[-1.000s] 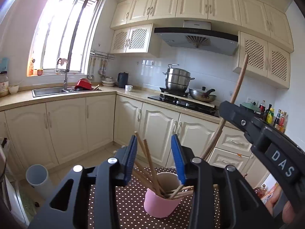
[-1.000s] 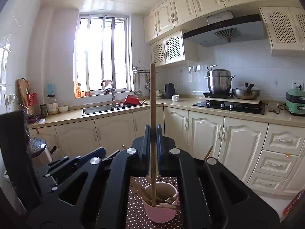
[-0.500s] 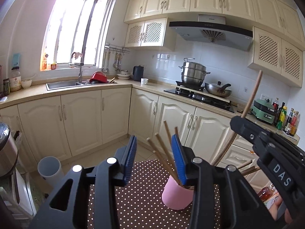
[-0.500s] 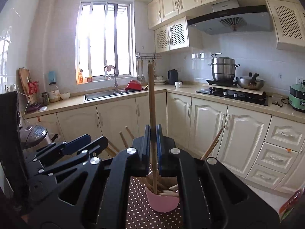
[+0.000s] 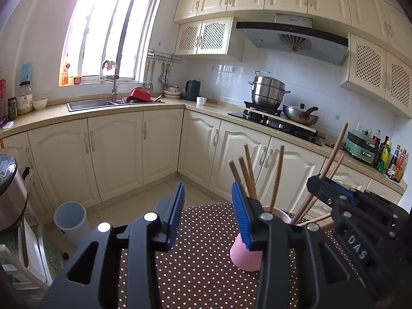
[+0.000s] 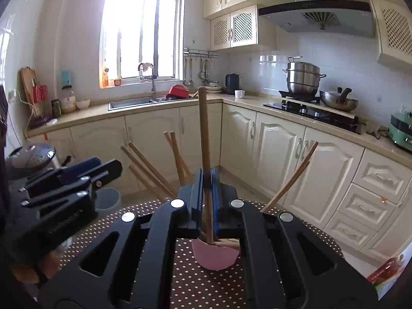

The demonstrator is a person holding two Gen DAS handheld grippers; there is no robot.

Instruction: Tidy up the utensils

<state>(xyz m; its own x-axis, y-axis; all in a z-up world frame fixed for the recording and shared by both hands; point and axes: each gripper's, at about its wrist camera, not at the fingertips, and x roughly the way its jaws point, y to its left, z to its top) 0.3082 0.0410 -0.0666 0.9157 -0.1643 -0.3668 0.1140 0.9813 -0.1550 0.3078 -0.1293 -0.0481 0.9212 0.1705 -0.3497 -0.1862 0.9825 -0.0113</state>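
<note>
1. Left wrist view: the left gripper [image 5: 208, 213] stands parted and empty over the brown polka-dot tablecloth [image 5: 200, 270]. The pink plastic cup [image 5: 244, 256], which sat dead ahead between its pads a second ago, now lies right of them, bristling with wooden chopsticks [image 5: 248, 170].
2. Right wrist view: the right gripper [image 6: 206, 195] is clenched on one long wooden chopstick [image 6: 204, 128], held upright. It has dropped, so the stick's lower end now reaches into the pink cup [image 6: 215, 257]. I'd judge release is next.
</note>
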